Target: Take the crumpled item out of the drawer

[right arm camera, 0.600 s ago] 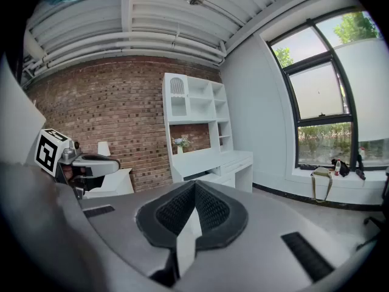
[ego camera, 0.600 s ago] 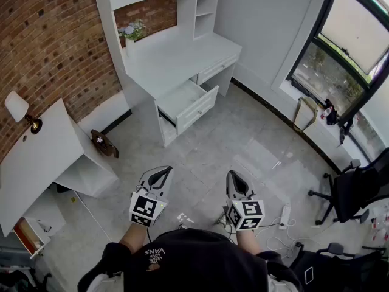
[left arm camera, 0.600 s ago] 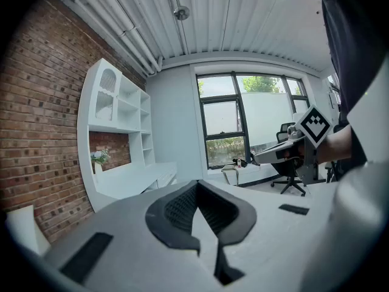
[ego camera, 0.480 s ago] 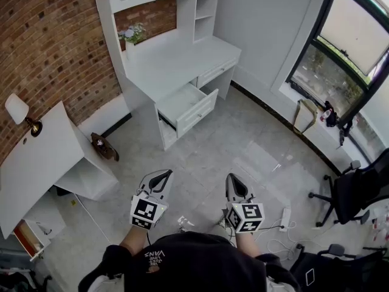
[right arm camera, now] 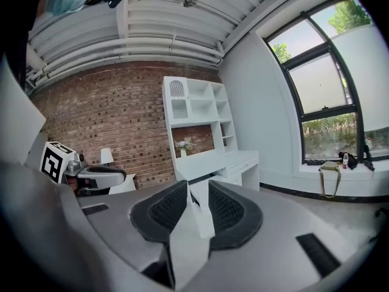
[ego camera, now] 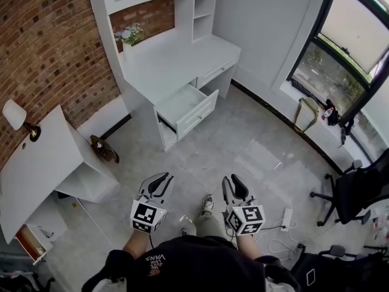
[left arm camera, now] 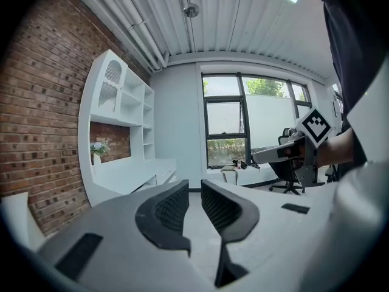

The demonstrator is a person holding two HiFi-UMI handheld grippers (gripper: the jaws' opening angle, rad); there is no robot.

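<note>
Two grippers are held side by side over the tiled floor [ego camera: 243,139], well apart from the white desk [ego camera: 176,56]. On the left gripper [ego camera: 159,180] the jaws are seen narrowly apart, with nothing between them. On the right gripper [ego camera: 234,185] the jaws are spread a little wider and are also empty. One drawer [ego camera: 182,101] of the desk is pulled out. Its inside is seen as plain white, and the crumpled item cannot be made out at this range.
</note>
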